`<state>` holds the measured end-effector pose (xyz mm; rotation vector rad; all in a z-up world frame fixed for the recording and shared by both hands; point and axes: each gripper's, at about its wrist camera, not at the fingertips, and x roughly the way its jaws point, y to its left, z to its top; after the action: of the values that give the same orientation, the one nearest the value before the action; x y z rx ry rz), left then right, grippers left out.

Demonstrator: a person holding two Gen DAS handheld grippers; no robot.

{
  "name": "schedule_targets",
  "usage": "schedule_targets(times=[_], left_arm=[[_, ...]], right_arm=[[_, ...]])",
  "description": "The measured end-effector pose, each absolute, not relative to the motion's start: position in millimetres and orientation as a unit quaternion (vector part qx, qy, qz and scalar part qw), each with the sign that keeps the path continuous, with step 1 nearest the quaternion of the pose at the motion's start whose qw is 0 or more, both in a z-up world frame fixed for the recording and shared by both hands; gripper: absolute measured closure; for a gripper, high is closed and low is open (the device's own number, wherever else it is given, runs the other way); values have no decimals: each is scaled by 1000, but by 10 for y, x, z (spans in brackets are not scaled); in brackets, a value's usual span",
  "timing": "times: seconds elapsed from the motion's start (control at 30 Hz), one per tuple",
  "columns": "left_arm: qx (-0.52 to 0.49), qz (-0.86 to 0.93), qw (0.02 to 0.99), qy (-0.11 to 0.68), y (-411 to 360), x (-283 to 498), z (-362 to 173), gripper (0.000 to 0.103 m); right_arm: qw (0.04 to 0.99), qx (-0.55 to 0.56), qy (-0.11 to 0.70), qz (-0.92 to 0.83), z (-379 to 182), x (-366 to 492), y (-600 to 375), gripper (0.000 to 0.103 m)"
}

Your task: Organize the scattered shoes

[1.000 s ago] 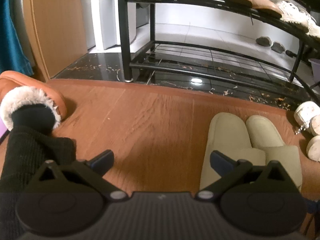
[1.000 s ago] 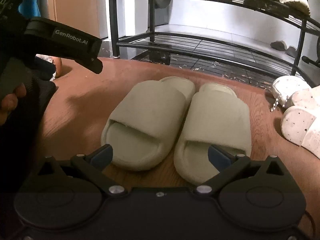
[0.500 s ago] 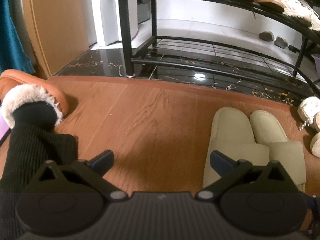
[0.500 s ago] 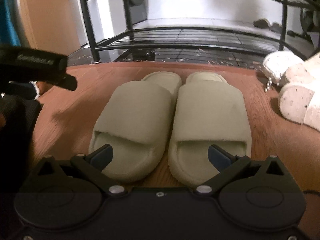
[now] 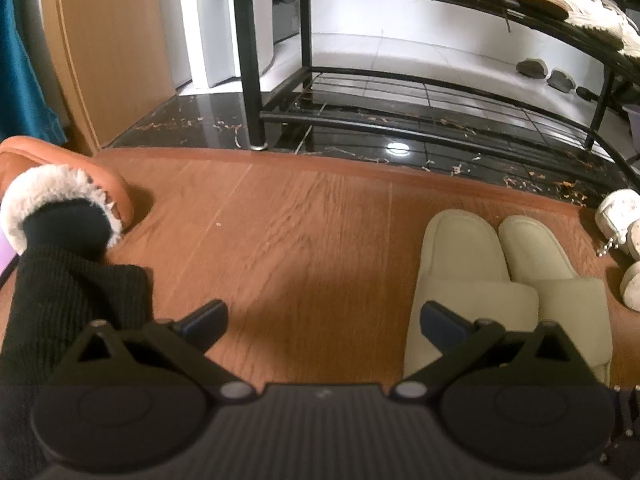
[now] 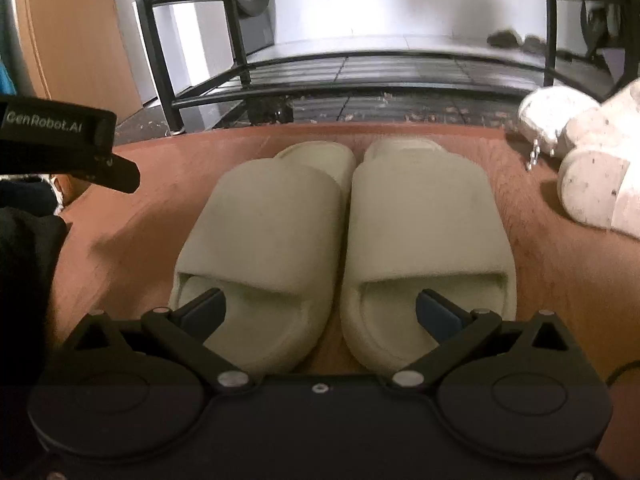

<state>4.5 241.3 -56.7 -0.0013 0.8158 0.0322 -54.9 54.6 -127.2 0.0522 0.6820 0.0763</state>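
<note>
Where they sit side by side, the beige slides [image 6: 340, 240] look plain and soft.

Only one readable text: "GenRobot.AI", in pale letters on the black body of the left gripper [image 6: 60, 136], seen at the far left edge of the right wrist view. First letters slightly dimmed by shadow, yet legible. No brand, number or sign legible on the pale slides [image 6: 344, 240], on the white shoes [image 6: 592, 168] at right, on the shoes up on the black shoe rack [image 5: 420, 92], or on the white paper bag [image 5: 208, 28] at far left.
</note>
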Motion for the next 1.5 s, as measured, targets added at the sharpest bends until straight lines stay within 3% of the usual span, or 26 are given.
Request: schedule_targets(times=[0.6, 0.77, 0.87, 1.03, 1.5], left_arm=[[-9, 15, 911, 411, 2428, 76, -618, 1], [-11, 13, 912, 410, 2431, 66, -614, 1], [-11, 12, 913, 408, 2432, 60, -611, 1], [-13, 13, 913, 407, 2435, 53, -609, 1], [-18, 15, 913, 407, 2437, 64, -600, 1]], right_arm=[[945, -21, 325, 28, -1373, -304, 610, 0], [948, -22, 313, 47, -1346, -322, 588, 22], [950, -33, 306, 62, -1314, -324, 603, 48], [953, -21, 296, 56, -1238, -294, 533, 60], [964, -16, 256, 66, -950, -391, 354, 75]])
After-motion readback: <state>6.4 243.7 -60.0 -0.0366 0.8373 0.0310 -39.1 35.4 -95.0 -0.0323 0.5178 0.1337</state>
